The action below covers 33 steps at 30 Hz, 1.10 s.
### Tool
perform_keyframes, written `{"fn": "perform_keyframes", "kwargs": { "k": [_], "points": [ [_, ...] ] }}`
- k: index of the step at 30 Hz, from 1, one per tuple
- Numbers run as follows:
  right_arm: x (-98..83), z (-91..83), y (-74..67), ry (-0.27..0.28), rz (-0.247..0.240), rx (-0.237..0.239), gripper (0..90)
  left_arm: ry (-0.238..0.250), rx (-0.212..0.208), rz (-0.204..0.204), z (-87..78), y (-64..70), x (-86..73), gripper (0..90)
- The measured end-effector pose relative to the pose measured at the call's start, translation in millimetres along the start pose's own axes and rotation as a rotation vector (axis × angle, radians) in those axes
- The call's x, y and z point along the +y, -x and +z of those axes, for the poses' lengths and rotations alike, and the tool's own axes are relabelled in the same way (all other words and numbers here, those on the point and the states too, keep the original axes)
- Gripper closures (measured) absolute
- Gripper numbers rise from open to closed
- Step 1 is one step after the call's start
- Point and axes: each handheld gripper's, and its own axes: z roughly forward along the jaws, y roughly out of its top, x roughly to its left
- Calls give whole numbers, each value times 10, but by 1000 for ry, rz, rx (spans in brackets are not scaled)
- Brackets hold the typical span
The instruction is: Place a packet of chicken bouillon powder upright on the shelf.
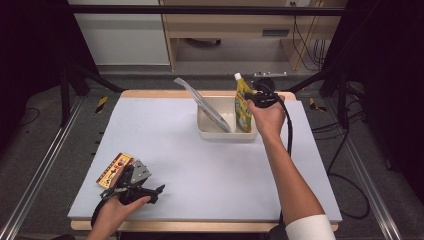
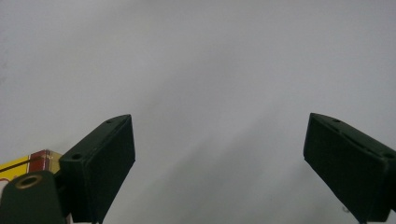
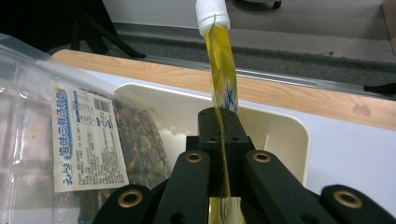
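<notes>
Pale table [image 1: 200, 165], right gripper [image 3: 219, 140] jaws pinching upright yellow white-capped pouch [image 3: 223, 70], left gripper [image 2: 219, 154] jaws spread

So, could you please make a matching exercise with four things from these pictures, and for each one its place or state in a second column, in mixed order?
Things:
1. yellow pouch
2. clear plastic package
3. small flat packet
4. left gripper

Places or states:
A. lies flat on the table, near the front left corner
B. open, with nothing between its jaws
C. upright, clamped in the right gripper over the cream bin
D. leans slanted in the bin, its upper end sticking out to the left

Pairs: 1-C, 2-D, 3-A, 4-B
</notes>
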Motion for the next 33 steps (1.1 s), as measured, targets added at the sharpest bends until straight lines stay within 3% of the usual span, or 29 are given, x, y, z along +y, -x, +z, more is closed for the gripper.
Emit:
{"fn": "perform_keyframes", "kwargs": {
  "k": [5, 10, 18, 20, 27, 33],
  "points": [
    [26, 27, -6, -10, -6, 1, 880, -1, 3, -1, -10, -13, -1, 87],
    [11, 12, -20, -4, -4, 26, 744, 4, 14, 1, -18, -30, -4, 86],
    [-77, -229, -46, 42, -56, 29, 593, 2, 43, 3, -47, -89, -10, 73],
    [-123, -307, -49, 56, -65, 36, 579, 14, 50, -14, -51, -108, -16, 71],
    [-408, -501, -61, 82, -116, 31, 501, 23, 67, -13, -96, -189, -36, 55],
    [-651, -585, -40, 101, -104, 33, 485, 25, 69, -8, -112, -214, -42, 49]
  ]
}}
